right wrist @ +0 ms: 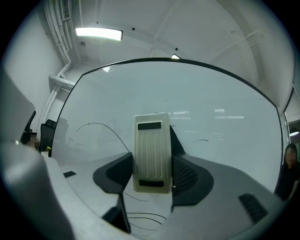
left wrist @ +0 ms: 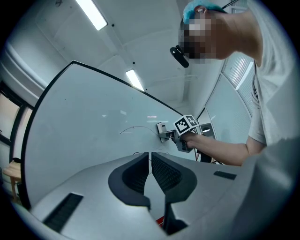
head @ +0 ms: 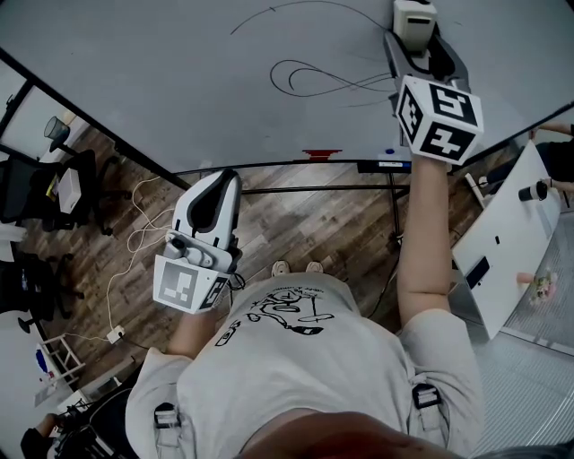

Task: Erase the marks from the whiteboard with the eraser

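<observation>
Nearest, the left forearm is bent and held low in front of the chest, carrying the left hand-held gripper point(head: 215, 193) over the wooden floor point(head: 296, 224), its nose aimed at the board. In the left gripper view its jaws are clenched to a hairline slit with nothing between them point(left wrist: 150, 168).

The right arm point(head: 421, 233) is stretched out straight and far - wrist level, marker cube on top. The right hand-held gripper point(head: 415, 40) grasps the eraser point(head: 413, 18). In the right gripper view the cream ribbed eraser point(right wrist: 151, 152) stands upright between the two dark pads point(right wrist: 185, 176), which are clamped on its sides. Its far face is turned to the whiteboard point(head: 179, 81), but actual contact cannot be told.

At the foot of the board a narrow ledge point(head: 359, 166) carries a small red thing point(head: 321, 154).

On the board, a looped black scribble point(head: 323, 81) lies just left of the right gripper, and a long thin arc point(head: 287, 11) runs farther up - the eraser sits at the arc's right end, above the loops.
</observation>
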Demonstrator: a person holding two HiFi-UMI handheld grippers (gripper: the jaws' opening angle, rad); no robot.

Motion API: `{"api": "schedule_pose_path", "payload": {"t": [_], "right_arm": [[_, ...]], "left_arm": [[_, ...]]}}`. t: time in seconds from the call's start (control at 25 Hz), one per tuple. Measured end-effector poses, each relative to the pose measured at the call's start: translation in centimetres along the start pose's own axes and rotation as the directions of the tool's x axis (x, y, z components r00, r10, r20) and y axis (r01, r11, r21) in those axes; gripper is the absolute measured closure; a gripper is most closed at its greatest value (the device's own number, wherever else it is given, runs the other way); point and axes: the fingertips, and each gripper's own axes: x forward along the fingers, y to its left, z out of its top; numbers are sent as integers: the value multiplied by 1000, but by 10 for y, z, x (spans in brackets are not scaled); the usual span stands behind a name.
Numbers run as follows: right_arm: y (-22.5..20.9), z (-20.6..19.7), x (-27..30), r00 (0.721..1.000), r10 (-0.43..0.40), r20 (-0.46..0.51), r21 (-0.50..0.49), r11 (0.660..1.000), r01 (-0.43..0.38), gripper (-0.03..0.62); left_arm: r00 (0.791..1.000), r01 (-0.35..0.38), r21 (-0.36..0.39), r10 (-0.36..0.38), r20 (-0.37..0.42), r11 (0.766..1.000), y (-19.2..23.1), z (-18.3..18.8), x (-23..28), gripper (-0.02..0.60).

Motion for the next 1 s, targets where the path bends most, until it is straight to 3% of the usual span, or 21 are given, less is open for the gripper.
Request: {"api": "schedule_pose_path", "payload": {"t": [1.0], "right_arm": [[88, 16, 13, 1000, 19, -17, -12, 1000, -19, 338]], "left_arm": [[999, -49, -9, 49, 22, 999, 30, 6, -44, 548]]}}
